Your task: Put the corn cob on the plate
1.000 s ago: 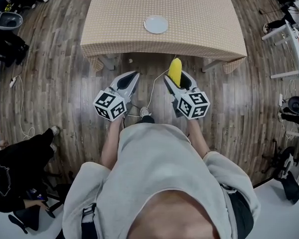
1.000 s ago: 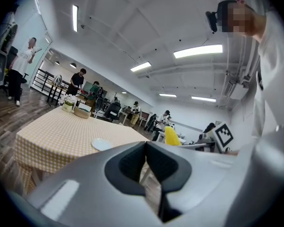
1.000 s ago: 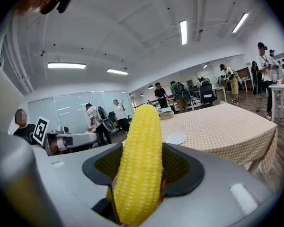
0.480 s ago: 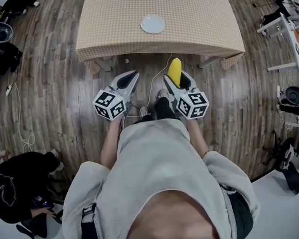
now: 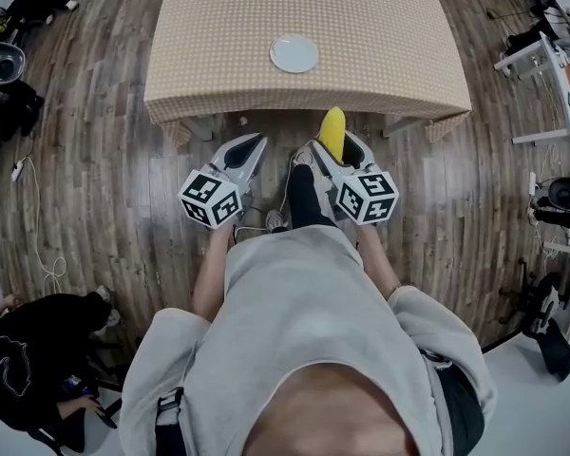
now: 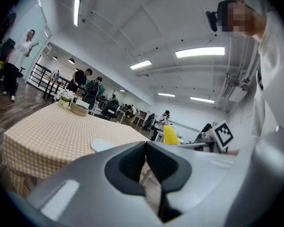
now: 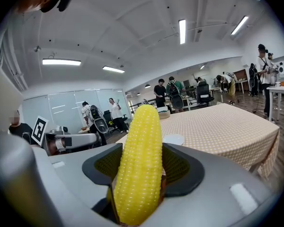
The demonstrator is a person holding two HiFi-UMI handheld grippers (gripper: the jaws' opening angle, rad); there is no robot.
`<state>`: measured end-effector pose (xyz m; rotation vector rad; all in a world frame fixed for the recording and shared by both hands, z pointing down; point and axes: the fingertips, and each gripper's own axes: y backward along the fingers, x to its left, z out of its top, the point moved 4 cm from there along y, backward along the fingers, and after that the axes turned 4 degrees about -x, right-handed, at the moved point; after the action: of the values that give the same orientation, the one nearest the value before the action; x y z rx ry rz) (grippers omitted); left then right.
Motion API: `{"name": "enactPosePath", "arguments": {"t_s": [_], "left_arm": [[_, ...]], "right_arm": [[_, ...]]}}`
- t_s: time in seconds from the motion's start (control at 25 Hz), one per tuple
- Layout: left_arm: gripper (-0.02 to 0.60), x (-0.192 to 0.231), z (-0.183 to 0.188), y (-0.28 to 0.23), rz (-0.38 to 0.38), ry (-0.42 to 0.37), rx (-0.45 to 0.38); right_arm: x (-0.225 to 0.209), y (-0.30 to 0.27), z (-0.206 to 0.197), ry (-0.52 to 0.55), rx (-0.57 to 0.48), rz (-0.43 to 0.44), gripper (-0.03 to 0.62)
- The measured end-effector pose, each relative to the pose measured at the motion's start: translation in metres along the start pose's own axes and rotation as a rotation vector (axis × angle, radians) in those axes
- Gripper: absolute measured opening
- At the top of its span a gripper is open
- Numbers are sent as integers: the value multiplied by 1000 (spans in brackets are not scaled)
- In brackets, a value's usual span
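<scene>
My right gripper [image 5: 336, 146] is shut on a yellow corn cob [image 5: 332, 128], which stands up out of its jaws just short of the table's near edge. In the right gripper view the corn cob [image 7: 140, 162] fills the space between the pads. A white plate [image 5: 294, 53] lies empty near the middle of the table [image 5: 218, 27], covered in a checked cloth, and the plate [image 7: 173, 139] shows ahead of the cob. My left gripper [image 5: 255, 143] is shut and empty, level with the right one. The left gripper view shows the plate [image 6: 102, 145] and the cob [image 6: 170, 135].
The person's dark trouser leg and shoe [image 5: 299, 190] stand between the grippers on the wood floor. White cables [image 5: 290, 174] trail under the table edge. A person in black [image 5: 28, 350] crouches at lower left. Equipment [image 5: 5, 74] and a white desk [image 5: 551, 74] flank the table.
The table and plate have drawn nearer as the person stepped forward; one leg has swung out between the grippers. Both grippers moved toward the table edge, the corn still gripped.
</scene>
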<state>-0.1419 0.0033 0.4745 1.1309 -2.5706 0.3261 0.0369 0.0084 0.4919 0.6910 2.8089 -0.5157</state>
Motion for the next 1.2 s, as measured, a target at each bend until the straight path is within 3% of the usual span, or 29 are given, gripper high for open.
{"name": "enactPosePath", "arguments": {"t_s": [0.44, 0.92, 1.2], "left_arm": [[8, 69, 29, -90, 47, -7, 31], [8, 134, 81, -209, 109, -21, 3], [8, 169, 96, -241, 148, -21, -1]], "right_arm": [[-62, -98, 32, -26, 28, 54, 262], [-139, -205, 102, -25, 16, 138, 261], [-168, -252, 122, -40, 19, 161, 262]]}}
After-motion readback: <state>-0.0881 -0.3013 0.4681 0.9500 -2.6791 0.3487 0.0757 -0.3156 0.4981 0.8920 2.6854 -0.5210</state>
